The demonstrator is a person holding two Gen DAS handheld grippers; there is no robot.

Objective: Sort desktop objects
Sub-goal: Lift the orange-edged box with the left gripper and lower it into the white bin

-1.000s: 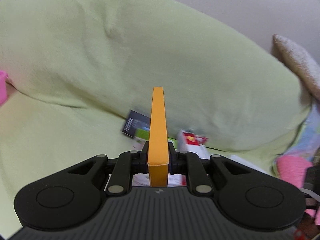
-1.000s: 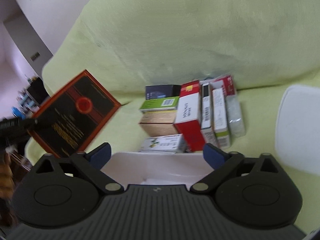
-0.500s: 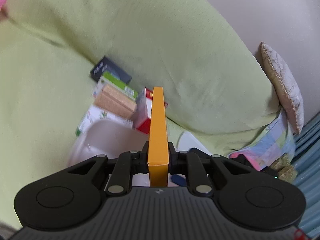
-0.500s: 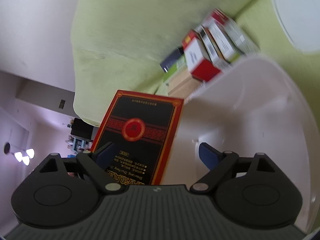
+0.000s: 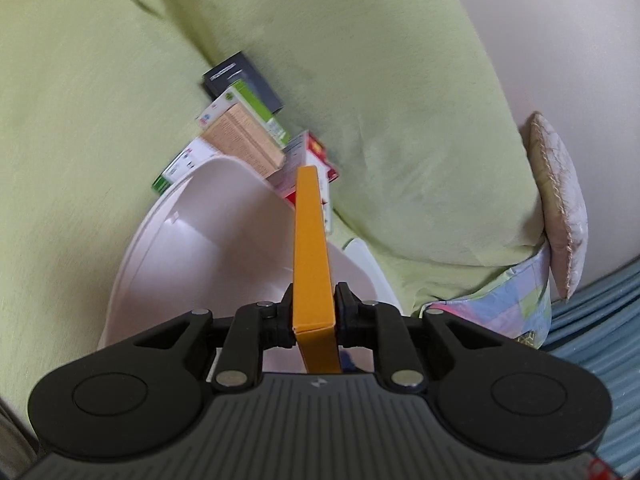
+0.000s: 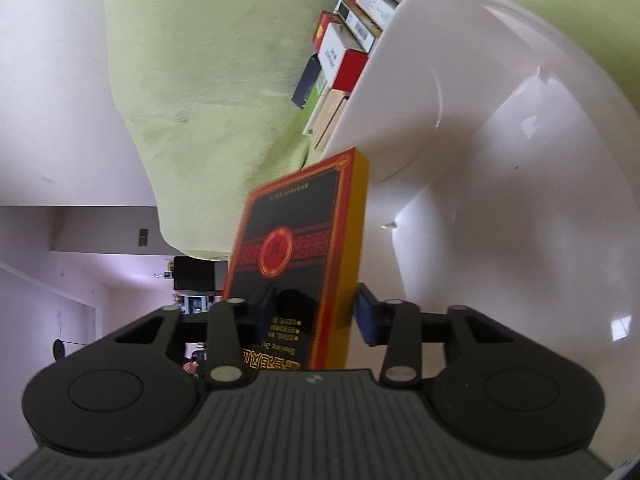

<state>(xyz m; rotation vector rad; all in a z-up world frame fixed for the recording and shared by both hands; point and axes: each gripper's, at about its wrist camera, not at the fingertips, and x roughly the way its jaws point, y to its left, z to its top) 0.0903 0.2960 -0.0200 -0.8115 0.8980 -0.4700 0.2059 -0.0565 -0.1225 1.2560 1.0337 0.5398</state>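
A flat box (image 5: 312,240) with yellow sides and a black-and-red face (image 6: 296,240) is held edge-on over the tilted white plastic bin (image 5: 200,240). My left gripper (image 5: 313,304) is shut on its two faces. In the right wrist view my right gripper (image 6: 314,308) has its fingers drawn in around the same box. Its blue right pad (image 6: 364,316) lies against the yellow side, and the bin's inner wall (image 6: 500,160) fills the space behind. How the right gripper's left finger meets the box is partly hidden.
Several small cartons (image 5: 244,136) are stacked against the green cushion (image 5: 360,60) just past the bin's rim, also seen as the cartons (image 6: 344,52). A white lid (image 5: 372,268) lies right of the bin. A beige pillow (image 5: 560,200) and patchwork cloth (image 5: 500,304) sit at the right.
The left gripper carried the box rightward to above the bin. The right gripper rolled, came up to the box, and its fingers narrowed from wide open to the box's sides.
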